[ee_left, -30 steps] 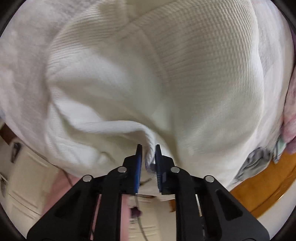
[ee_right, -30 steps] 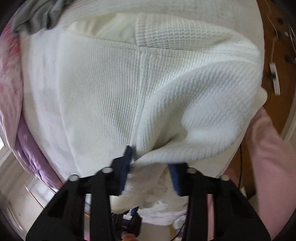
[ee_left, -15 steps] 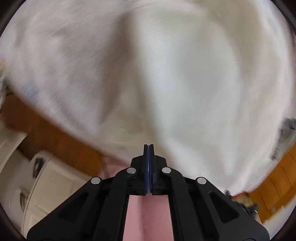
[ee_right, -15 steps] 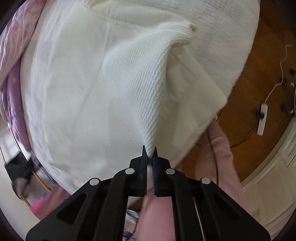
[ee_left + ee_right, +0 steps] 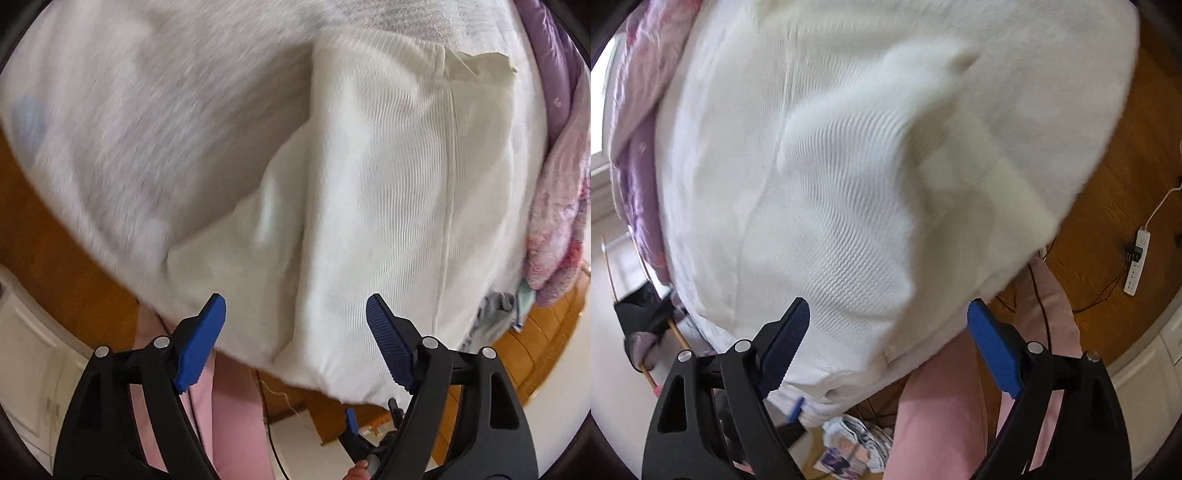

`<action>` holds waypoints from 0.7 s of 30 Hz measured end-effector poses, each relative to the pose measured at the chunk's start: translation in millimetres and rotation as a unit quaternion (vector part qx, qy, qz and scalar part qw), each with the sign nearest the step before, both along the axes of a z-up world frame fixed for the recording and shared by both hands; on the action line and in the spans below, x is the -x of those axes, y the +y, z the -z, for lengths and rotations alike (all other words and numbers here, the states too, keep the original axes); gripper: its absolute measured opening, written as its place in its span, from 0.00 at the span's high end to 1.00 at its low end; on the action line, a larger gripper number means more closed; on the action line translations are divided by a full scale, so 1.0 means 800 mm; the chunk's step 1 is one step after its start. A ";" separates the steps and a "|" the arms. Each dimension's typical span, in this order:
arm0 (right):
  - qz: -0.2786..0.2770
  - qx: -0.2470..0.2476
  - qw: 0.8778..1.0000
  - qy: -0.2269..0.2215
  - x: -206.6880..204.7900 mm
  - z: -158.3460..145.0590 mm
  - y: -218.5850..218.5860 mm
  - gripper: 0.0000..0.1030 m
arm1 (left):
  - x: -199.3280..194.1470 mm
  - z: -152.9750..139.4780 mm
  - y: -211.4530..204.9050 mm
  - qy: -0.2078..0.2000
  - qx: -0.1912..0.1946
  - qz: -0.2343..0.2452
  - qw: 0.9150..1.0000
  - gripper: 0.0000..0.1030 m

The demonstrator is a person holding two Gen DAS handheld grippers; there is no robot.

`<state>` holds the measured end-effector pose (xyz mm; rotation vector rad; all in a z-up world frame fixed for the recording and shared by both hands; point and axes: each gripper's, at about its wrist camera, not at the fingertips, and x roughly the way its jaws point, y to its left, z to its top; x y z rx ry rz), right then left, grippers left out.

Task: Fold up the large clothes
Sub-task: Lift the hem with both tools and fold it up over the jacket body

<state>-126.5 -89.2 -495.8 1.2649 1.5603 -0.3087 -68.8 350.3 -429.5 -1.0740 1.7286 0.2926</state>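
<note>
A cream waffle-knit garment (image 5: 388, 184) lies folded on a white fleecy cover (image 5: 147, 110), with a seam running down its length. My left gripper (image 5: 295, 332) hovers over the garment's near edge. Its jaws are opening, and the blue pads (image 5: 201, 339) press on nothing. In the right wrist view the same garment (image 5: 849, 184) has a raised fold near its middle. My right gripper (image 5: 890, 343) is also opening, with the garment's near hem lying loose between its fingers, untouched by the pads (image 5: 993, 354).
A purple and pink floral blanket (image 5: 554, 221) is bunched along the cover's side, with a grey cloth (image 5: 491, 317) below it. The person's pink trouser legs (image 5: 942, 406) stand close to the edge. On the wooden floor (image 5: 1108, 184) lie a power strip (image 5: 1137, 266), cables and a magazine (image 5: 849, 443).
Both grippers were shut on the garment's fabric and have opened wide. The right one let go of the lifted corner, which has dropped onto the garment. The left view has swung sideways.
</note>
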 end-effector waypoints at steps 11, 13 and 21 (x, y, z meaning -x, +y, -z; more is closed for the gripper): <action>0.013 0.045 0.999 0.012 -0.040 0.008 0.044 0.96 | -0.030 0.011 -0.027 0.026 -0.055 0.036 0.998 0.96; 0.009 0.040 0.999 0.013 -0.031 0.002 0.042 0.96 | -0.019 -0.005 -0.009 0.032 -0.061 0.032 0.997 0.96; -0.028 0.047 0.998 0.036 -0.041 -0.004 0.032 0.96 | 0.006 -0.010 -0.022 0.069 -0.074 0.019 0.995 0.98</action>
